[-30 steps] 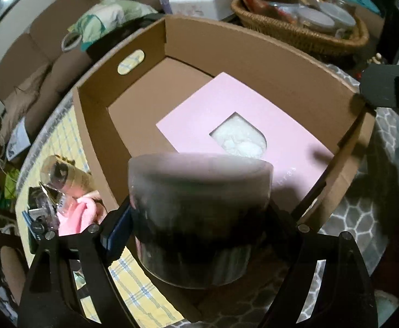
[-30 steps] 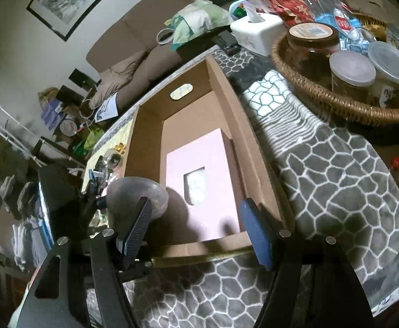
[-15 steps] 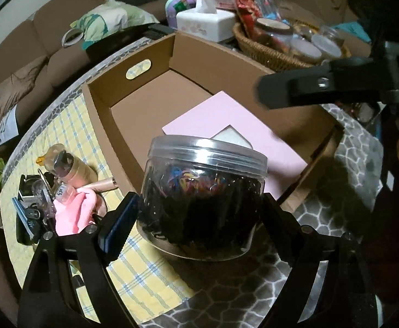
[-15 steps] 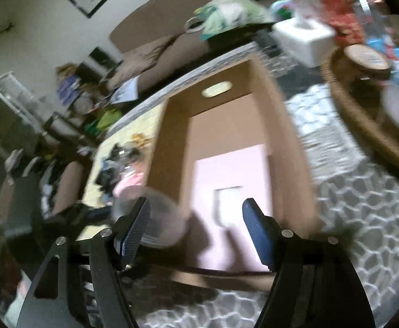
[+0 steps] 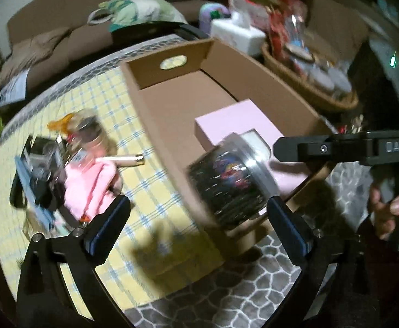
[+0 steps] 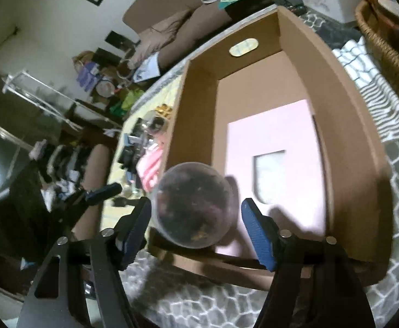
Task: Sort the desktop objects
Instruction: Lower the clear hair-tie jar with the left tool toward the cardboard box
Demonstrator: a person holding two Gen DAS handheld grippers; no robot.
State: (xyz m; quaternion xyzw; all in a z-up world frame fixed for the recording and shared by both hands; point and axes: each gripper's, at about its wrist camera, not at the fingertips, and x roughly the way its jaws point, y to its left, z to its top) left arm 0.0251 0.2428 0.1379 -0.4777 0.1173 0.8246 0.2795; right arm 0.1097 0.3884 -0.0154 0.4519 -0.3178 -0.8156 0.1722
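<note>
From the left wrist, our left hand-held gripper (image 5: 196, 225) stands wide, its jaws having just been opening, neither pad touching the clear jar (image 5: 231, 181) of dark hair ties ahead of it. The jar sits tilted over the near corner of the cardboard box (image 5: 257, 82), its axis slanting and the lidded end pointing up and to the right, toward the pink box (image 5: 226, 123) beyond. Left of the fingers, a pink cloth (image 5: 90, 183) lies on the yellow checked desk (image 5: 117, 104).

From the right wrist, our right hand-held gripper (image 6: 196, 231) has been narrowing; the jar (image 6: 194, 205) sits between its blue pads (image 6: 259, 235), one round end facing the camera, but blur hides whether they press it. The cardboard box (image 6: 344, 109) stretches ahead.
</note>
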